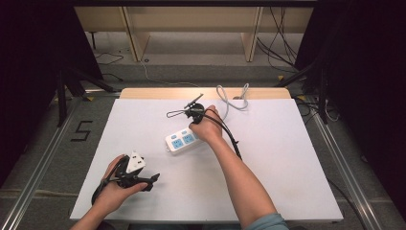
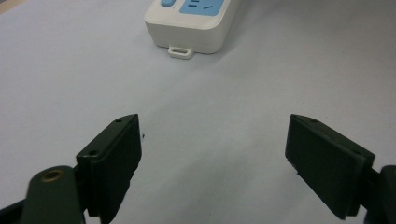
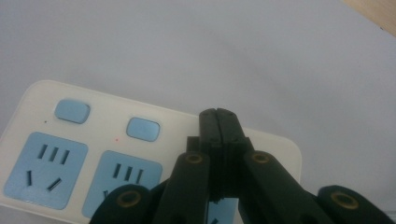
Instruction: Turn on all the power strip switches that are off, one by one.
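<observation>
A big white table top (image 1: 287, 163) takes up most of the high view. It has a wooden edge at the far side. Around it is a grey floor (image 1: 43, 139) with a black mark like the number 5 (image 1: 82, 130).

Two bare arms come in from the bottom. The right arm (image 1: 239, 177) reaches far out to the middle of the table. The left hand (image 1: 112, 191) rests near the front left part of the table.

A white power strip (image 1: 182, 140) lies in the middle of the table. It has light blue plug holes and small blue buttons (image 3: 143, 129). A little red dot sits beside one button. One end of the strip has a small white loop (image 2: 180, 51). A grey-white cord (image 1: 233, 99) curls on the table at the far edge, near the right hand.

The right gripper (image 3: 218, 116) is held over the power strip, just above its top face. Its two black jaws are pressed tight together with nothing between them. I cannot tell if the tips touch the strip. A black cable (image 1: 230, 134) runs back from it along the arm.

The left gripper (image 2: 212, 154) is low over the bare white table, well apart from the strip. Its jaws are spread wide with nothing between them. They point toward the loop end of the strip.
</observation>
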Demonstrator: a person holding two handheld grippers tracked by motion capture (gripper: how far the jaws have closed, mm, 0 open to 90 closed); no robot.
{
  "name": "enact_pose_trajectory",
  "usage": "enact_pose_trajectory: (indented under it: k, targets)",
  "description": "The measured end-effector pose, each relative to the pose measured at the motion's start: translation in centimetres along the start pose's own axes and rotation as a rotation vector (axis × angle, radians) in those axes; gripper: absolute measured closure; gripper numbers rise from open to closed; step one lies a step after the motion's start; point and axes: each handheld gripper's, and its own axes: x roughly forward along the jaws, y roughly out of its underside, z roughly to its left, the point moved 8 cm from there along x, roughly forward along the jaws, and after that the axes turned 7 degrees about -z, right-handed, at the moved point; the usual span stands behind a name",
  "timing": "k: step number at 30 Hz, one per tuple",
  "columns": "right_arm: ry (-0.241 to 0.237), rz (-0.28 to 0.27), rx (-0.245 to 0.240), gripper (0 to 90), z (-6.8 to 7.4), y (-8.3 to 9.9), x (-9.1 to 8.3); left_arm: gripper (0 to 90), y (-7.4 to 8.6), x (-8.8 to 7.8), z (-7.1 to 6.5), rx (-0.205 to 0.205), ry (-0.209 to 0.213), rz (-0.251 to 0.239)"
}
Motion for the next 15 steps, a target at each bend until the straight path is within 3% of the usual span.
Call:
enact_pose_trajectory:
  k: [15]
  targets:
    - [-0.030,-0.011,-0.019,90.0,0.90,-0.49,-0.97,18.5,-0.06,0.07,-0.10,-0.007,0.000,-0.005]
